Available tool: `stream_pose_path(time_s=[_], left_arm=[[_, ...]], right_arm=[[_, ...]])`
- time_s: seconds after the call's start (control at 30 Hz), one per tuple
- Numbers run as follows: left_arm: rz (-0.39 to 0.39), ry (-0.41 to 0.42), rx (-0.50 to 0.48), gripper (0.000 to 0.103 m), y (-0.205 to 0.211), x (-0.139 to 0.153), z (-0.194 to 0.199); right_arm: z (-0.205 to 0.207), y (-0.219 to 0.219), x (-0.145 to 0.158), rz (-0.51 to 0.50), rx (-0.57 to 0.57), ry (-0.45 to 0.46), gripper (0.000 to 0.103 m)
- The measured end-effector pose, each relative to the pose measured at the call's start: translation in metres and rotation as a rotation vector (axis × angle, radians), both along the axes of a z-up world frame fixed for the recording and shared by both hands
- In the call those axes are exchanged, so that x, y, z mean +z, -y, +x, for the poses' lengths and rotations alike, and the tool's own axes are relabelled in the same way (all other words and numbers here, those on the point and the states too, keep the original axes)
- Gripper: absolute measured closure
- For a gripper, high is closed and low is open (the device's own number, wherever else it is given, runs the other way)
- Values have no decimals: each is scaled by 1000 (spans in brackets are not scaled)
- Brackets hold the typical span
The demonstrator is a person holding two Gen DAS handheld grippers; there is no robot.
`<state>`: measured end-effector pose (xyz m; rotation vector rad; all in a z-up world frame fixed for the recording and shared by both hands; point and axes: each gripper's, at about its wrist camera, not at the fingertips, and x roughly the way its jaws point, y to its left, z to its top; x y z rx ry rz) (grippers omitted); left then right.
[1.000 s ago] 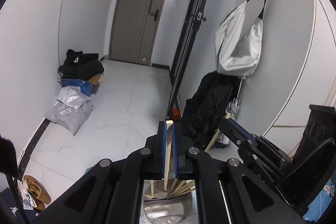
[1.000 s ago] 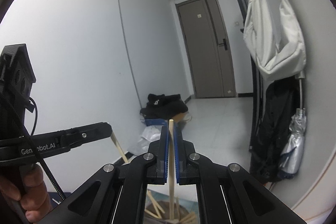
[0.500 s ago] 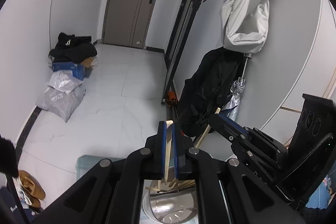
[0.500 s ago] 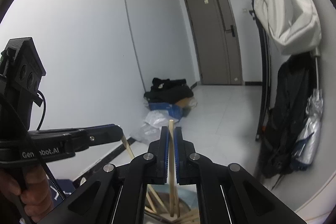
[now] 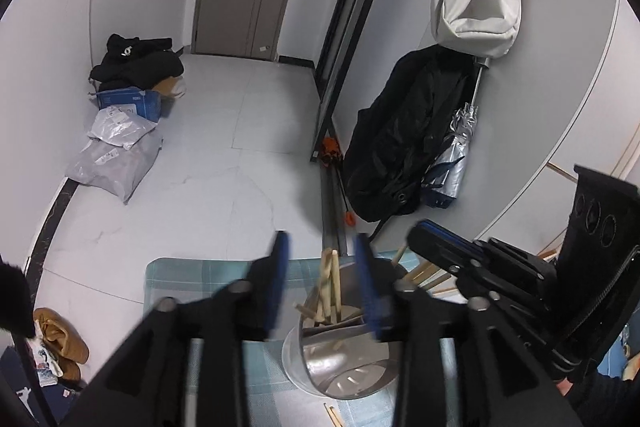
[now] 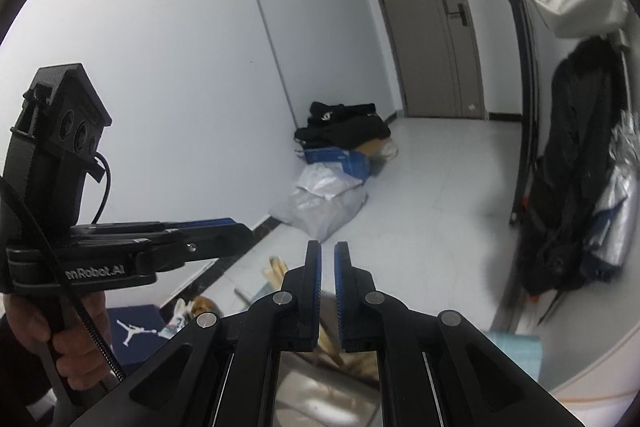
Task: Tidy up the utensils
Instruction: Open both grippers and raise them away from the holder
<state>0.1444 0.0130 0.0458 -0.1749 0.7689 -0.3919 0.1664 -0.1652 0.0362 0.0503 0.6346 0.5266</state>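
Note:
A steel utensil holder [image 5: 344, 367] stands on the teal checked cloth [image 5: 188, 275], with several wooden chopsticks [image 5: 330, 279] leaning in it. My left gripper [image 5: 320, 237] hangs just above it, jaws opening; the chopsticks rise between the blue pads without touching them. My right gripper [image 5: 424, 231] reaches in from the right, over more chopstick ends. In the right wrist view my right gripper [image 6: 327, 247] is opening by a narrow gap with nothing in it, above the holder [image 6: 328, 399]. The left gripper [image 6: 236, 227] comes in from the left, held by a hand [image 6: 60, 331].
Loose chopsticks [image 5: 334, 417] lie on the cloth in front of the holder. Beyond the table edge are the white tiled floor, parcels [image 5: 116, 151] by the left wall, a black coat [image 5: 404, 147] and an umbrella [image 5: 456, 151] on the right, and shoes [image 5: 60, 339].
Both grippers have sunk toward the holder. Each held one chopstick upright before; now both have let go, the left jaws spreading wide, and the sticks stand in the holder.

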Motion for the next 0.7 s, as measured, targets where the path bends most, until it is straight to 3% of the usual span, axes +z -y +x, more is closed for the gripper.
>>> stream_pose_path(time_s=[0.07,0.27,0.43,0.7], left_arm=[[-2,12,27,56,-4,3,-4],[17,6,109,49,-12,4,-17],[45,38,161,35,-10,10,-36],[77,64,190,34,-4,20,-68]], right_arm=[[-4,8,-1,6,-19,-7,96],[-24,25,7,17,-51,-9,94],[-41,29,17,8,-58,1,83],[-82,40,35,23,-100,61,60]])
